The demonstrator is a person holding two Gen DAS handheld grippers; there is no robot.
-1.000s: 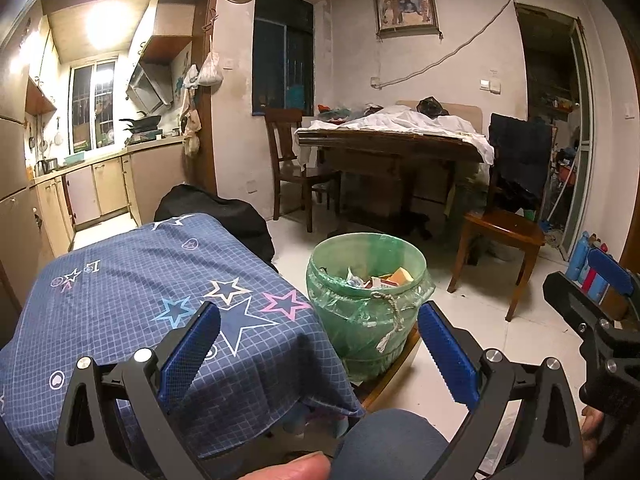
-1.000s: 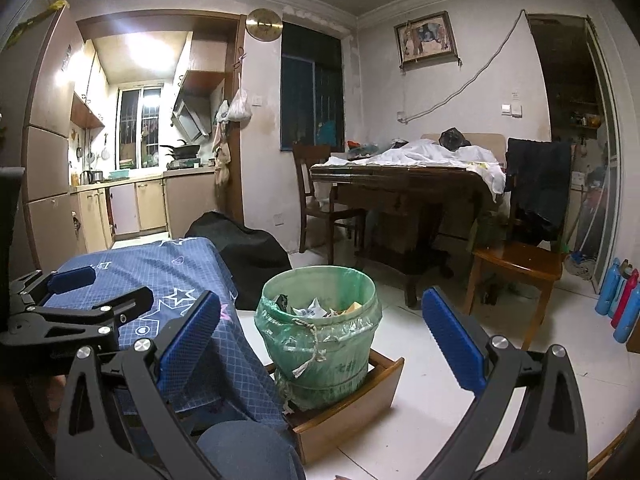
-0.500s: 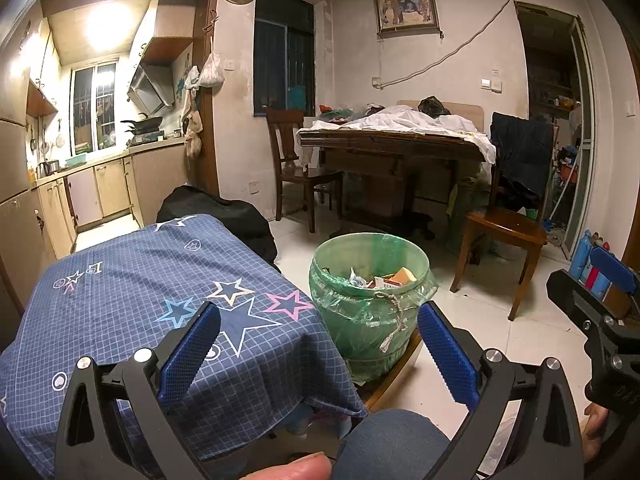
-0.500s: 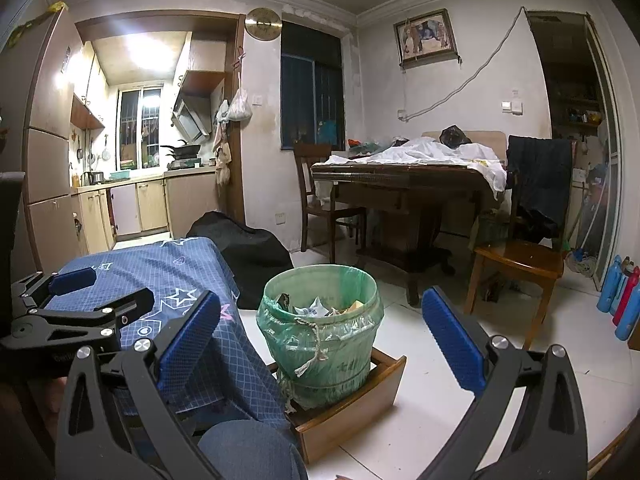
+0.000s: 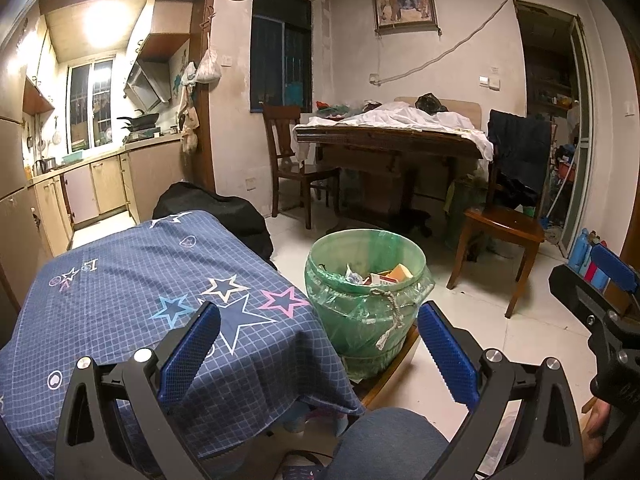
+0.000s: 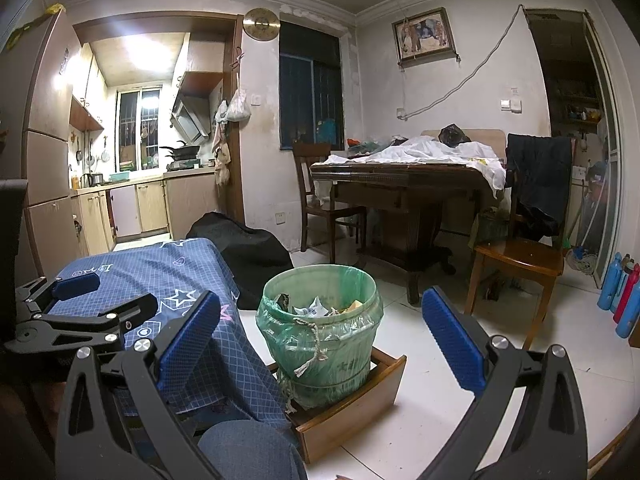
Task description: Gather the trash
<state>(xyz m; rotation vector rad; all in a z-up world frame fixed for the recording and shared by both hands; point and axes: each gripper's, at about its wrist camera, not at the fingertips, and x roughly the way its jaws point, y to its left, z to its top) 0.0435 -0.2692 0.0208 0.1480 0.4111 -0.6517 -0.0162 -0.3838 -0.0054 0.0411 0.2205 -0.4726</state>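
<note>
Both the left gripper [image 5: 318, 344] and right gripper [image 6: 320, 332] hang spread and empty near the green-lined trash bin [image 5: 366, 280], which stands in a wooden drawer [image 6: 352, 408] right of the star-patterned cloth [image 5: 160, 280] (apparently the approach step), so the next move likely calls for reaching the bag's rim.

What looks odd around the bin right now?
The bin stands in a pulled-out wooden drawer on the floor, not on the floor itself. Its green liner hangs crumpled, tied with string. Nothing has spilled.
</note>
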